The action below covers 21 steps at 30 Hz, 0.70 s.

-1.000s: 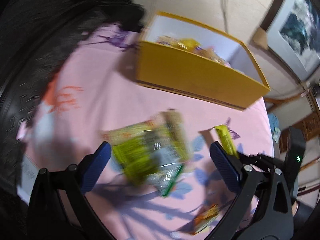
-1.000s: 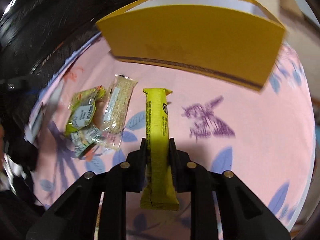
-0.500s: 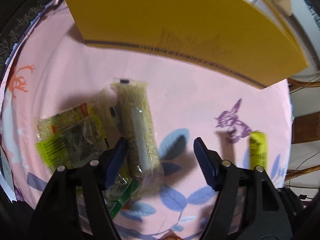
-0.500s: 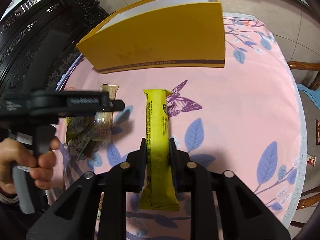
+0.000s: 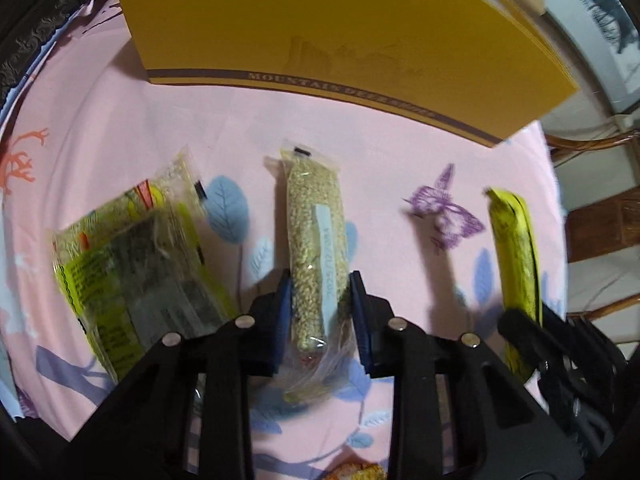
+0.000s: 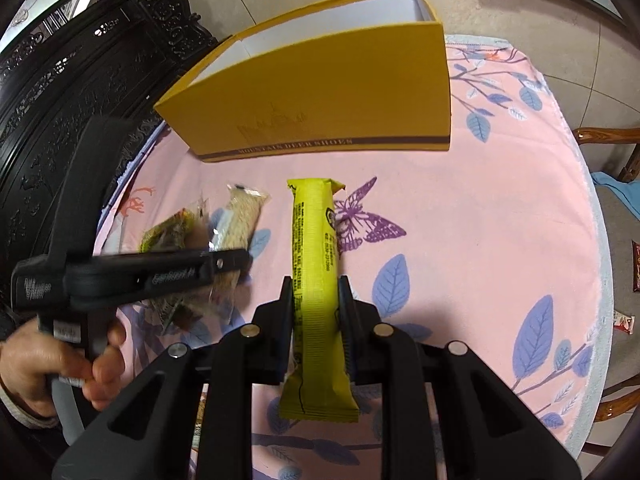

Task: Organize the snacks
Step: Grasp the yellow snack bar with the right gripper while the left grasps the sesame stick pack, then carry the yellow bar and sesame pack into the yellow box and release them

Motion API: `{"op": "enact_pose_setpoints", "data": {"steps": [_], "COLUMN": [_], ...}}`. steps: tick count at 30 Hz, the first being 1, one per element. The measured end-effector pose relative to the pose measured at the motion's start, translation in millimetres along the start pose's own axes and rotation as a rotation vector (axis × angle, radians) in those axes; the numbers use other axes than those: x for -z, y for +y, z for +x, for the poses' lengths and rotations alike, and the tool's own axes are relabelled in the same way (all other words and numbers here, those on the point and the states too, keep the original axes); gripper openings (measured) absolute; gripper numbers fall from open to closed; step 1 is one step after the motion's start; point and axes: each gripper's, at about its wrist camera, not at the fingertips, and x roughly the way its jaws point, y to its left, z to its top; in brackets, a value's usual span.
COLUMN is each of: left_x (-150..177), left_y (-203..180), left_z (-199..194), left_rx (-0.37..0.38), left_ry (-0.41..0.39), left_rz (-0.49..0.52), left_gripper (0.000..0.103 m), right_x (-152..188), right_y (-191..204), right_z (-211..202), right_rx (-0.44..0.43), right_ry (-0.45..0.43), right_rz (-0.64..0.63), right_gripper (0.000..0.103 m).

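The left tongs (image 5: 318, 312) are closing on a clear-wrapped grain bar (image 5: 316, 248), pads against its sides, its lower end hidden behind them. The right tongs (image 6: 316, 312) pinch a yellow bar (image 6: 316, 280) at mid-frame. A blurred green packet (image 5: 136, 276) lies lower left on the pink tabletop (image 6: 480, 220); a yellow box (image 6: 320, 92) stands above.

Warm indoor light, soft shadows; strong fisheye bending at edges; slight motion blur.
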Motion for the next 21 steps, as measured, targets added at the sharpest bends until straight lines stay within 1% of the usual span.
{"op": "enact_pose_setpoints", "data": {"steps": [2, 4, 9, 11, 13, 15, 17, 18, 21], "left_x": [4.4, 13.6, 14.2, 14.7, 15.5, 15.1, 14.3, 13.0, 6.0], "left_y": [0.6, 1.4, 3.9, 7.0, 13.6, 15.0, 19.3, 17.1, 15.5], "left_z": [-10.5, -20.7, -48.7, -48.9, -43.5, -40.9, -49.0, -50.8, -72.1], "left_rx": [0.041, 0.060, 0.099, 0.094, 0.095, 0.115, 0.135, 0.141, 0.163], "left_ry": [-0.027, -0.057, -0.136, -0.135, -0.109, -0.091, -0.110, -0.126, -0.185], "left_rz": [0.004, 0.016, 0.035, 0.034, 0.013, -0.013, -0.016, -0.009, -0.003], "left_gripper": [0.028, 0.028, 0.028, 0.028, 0.028, 0.027, 0.027, 0.027, 0.027], "right_x": [-2.3, -5.5, -12.3, -13.4, -14.0, -14.1, -14.9, -15.5, -18.2], "right_y": [1.3, 3.9, 12.5, 14.4, 14.9, 15.2, 15.3, 14.6, 12.7], "right_z": [-2.8, -6.4, -12.6, -12.8, -13.4, -15.1, -18.1, -20.5, -27.7], "right_rx": [-0.005, -0.012, -0.019, -0.020, -0.025, -0.023, -0.023, -0.023, -0.026], "right_ry": [-0.009, -0.021, -0.043, -0.044, -0.045, -0.051, -0.058, -0.064, -0.081], "right_rz": [0.005, 0.006, -0.008, -0.008, -0.005, -0.007, -0.004, 0.000, 0.001], "right_gripper": [0.021, 0.021, 0.021, 0.021, 0.021, 0.021, 0.021, 0.021, 0.021]}}
